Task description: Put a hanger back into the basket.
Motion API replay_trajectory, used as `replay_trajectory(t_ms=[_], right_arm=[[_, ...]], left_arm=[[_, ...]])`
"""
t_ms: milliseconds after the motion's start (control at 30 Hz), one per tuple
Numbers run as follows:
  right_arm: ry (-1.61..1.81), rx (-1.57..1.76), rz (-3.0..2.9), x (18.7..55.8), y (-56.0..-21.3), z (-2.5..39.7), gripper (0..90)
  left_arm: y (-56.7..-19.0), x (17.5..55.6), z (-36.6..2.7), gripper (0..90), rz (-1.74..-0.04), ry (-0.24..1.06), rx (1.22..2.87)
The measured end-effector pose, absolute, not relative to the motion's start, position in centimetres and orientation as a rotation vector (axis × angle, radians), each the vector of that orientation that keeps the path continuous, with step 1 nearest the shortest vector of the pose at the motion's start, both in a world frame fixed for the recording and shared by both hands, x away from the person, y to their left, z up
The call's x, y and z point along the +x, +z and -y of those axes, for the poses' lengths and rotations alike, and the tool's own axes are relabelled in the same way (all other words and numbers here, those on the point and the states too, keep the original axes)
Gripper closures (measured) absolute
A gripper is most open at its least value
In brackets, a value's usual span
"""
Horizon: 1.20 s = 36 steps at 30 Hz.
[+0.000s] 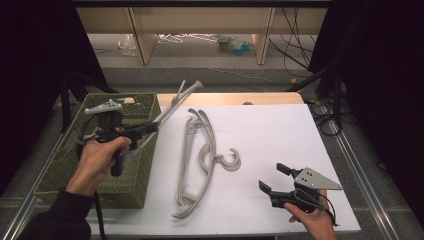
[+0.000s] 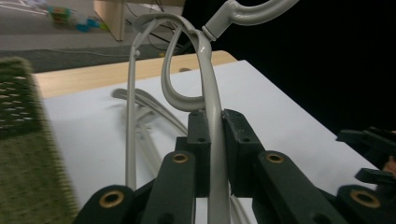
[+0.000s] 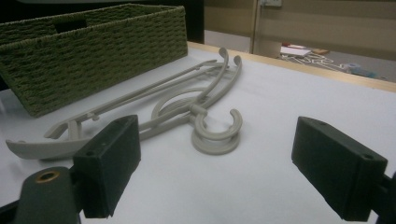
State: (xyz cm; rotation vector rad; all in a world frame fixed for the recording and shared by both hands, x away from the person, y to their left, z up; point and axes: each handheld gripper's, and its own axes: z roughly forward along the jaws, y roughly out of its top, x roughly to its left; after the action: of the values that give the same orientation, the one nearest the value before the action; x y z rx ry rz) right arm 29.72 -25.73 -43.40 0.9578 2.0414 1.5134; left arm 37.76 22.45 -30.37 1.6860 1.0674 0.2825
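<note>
**Hanger lifted, basket next**

Nearest me, my right gripper [image 1: 274, 179] rests low at the near right of the white table [image 1: 280, 130], jaws spread wide with nothing between them. Its own view looks across the sheet at the hangers on the table [image 3: 187, 109], at least 2 grey ones lying stacked, their hooks curling toward me.

Further in on the left, my left gripper [image 1: 150, 127] is clamped on a grey hanger [image 1: 176, 102], held up in the air beside the basket's right rim. In the left gripper view the pads pinch the hanger's arm just below its neck [image 2: 212, 135], and the hook swings off the top of the view. The grasp looks firm, though the hanger sticks out long past the jaws.

Beyond and under that hand sits the green woven basket [image 1: 142, 107] at the table's left edge.

I judge the step in hand to be carrying this 1 hanger over to the basket. The next move calls for swinging left over the rim, lowering the long end inside without snagging the weave, then letting go. After that, the right gripper is well placed to fetch from the pile.
</note>
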Motion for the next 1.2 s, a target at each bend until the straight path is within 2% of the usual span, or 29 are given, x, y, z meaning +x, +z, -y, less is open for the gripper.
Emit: replay_trajectory(t_ms=[533,700,1067,1200], right_arm=[[1.511,0.961,-2.046,29.8,-43.4,25.7,16.5],[1.526,0.959,-2.036,29.9,-43.5,25.5,16.5],[1.514,0.963,-2.034,29.9,-43.5,25.5,16.7],[1.507,0.963,-2.044,29.9,-43.5,25.5,17.0]], left_arm=[[-31.7,35.4,-31.3,81.3,-1.106,0.302,1.604],[-32.2,34.3,-34.3,81.3,-1.106,0.325,1.646],[-32.1,33.2,-36.9,81.3,-1.096,0.314,1.668],[-32.6,33.4,-37.2,81.2,-1.101,0.310,1.723]])
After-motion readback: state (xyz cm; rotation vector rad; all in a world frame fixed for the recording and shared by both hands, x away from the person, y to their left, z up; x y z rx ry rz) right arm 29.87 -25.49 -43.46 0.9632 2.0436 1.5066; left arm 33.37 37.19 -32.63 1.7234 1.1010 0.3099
